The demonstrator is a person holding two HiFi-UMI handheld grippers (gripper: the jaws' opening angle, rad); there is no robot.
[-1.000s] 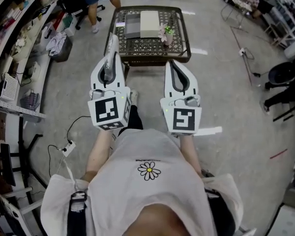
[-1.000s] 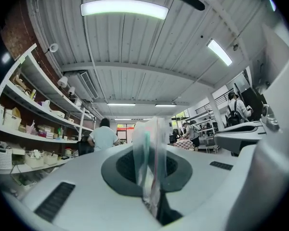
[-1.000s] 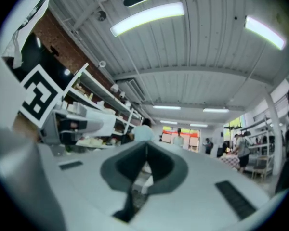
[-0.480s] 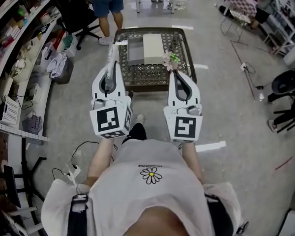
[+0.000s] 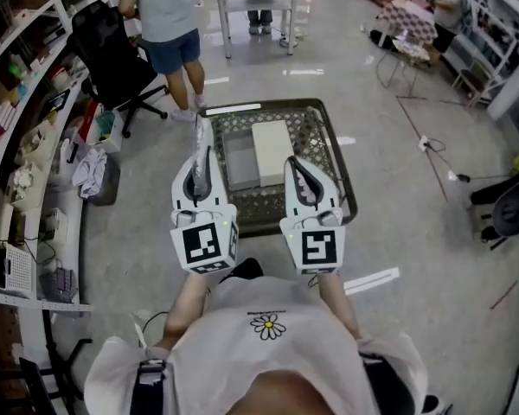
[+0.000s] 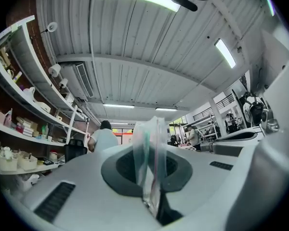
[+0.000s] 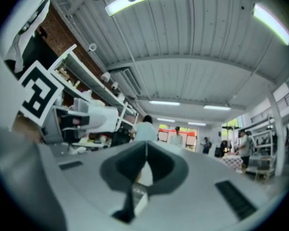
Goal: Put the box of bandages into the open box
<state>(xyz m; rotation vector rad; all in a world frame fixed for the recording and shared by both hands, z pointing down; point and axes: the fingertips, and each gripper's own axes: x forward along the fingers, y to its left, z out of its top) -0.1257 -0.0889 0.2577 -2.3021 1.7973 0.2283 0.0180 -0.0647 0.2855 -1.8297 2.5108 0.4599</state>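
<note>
The left gripper (image 5: pixel 201 156) is pinching a clear flat plastic packet (image 6: pixel 151 150), its long axis pointing along the jaws toward the dark mesh table (image 5: pixel 327 158); the right gripper (image 5: pixel 293 162) is holding its jaws pressed together, empty

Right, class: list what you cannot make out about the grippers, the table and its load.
Left gripper view: the clear plastic clamped in the left gripper is see-through; its contents are unreadable.
Head view: the open box on the table is too small to show what it holds.
Head view: the white box beside it: too small to identify.
Both gripper views: aimed at the ceiling, table out of frame.
</note>
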